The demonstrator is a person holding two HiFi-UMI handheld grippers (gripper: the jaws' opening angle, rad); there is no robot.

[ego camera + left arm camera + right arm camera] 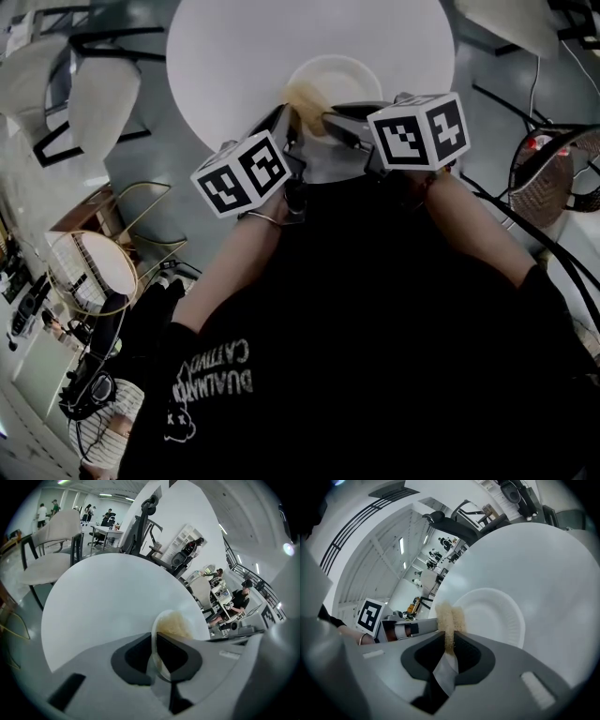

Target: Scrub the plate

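- The left claw [154,652] is clamped on the near rim of the white plate [158,637]. In the left gripper view the thin rim runs edge-on between its two dark pads.
- I take this grip as an anchor, so the light plate cannot slide or spin across the desk [103,602] when it is rubbed.
- The right claw [449,645] is closed on a tan, fibrous sponge [450,616]. The sponge sticks out past the jaw tips so that the soft part, not the claw, meets the dish.
- Both claws angle downward and toward each other over the near part of the round white desk, which brings the scrubber to the same rim the left claw holds.
- In the right gripper view the plate lies just beyond and to the right of the sponge. The sponge sits at the plate's left rim, right beside the left claw, and its front edge seems to touch the rim.
- The plate looks tipped toward the right claw to show its inner face. I cannot tell whether its far rim rests on the desk.
- The bowl of the plate looks clean and white, so most of the scrubbing seems to lie ahead.
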